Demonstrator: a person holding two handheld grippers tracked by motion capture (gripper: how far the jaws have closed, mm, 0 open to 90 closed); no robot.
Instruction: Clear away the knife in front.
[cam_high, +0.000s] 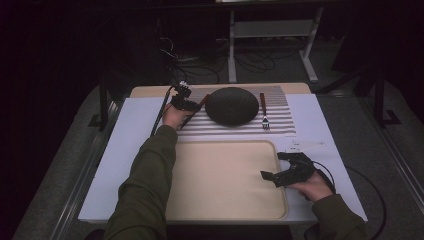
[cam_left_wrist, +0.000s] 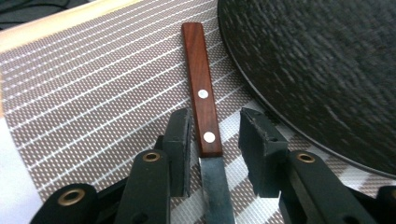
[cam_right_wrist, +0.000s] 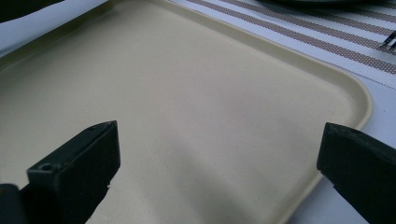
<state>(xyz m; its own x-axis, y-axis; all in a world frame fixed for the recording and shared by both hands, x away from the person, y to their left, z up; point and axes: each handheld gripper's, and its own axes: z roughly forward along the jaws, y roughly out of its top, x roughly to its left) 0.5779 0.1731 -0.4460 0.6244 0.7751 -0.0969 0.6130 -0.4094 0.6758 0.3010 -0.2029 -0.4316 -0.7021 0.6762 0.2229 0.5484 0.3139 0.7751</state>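
One bare cream tray (cam_high: 227, 200), dark plate (cam_high: 231, 105) beyond

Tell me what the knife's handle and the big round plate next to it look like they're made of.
Knife handle: likely polished reddish-brown wood, fastened with two shiny metal rivets. Plate: dark and matte with a speckled surface, perhaps stoneware or slate-look ceramic; hard to tell.

— What are the arms doing?
— The left gripper (cam_high: 186, 104) is reaching far forward, its jaws standing partly apart. The right gripper (cam_high: 285, 167) is hovering low, its jaws gaping wide.
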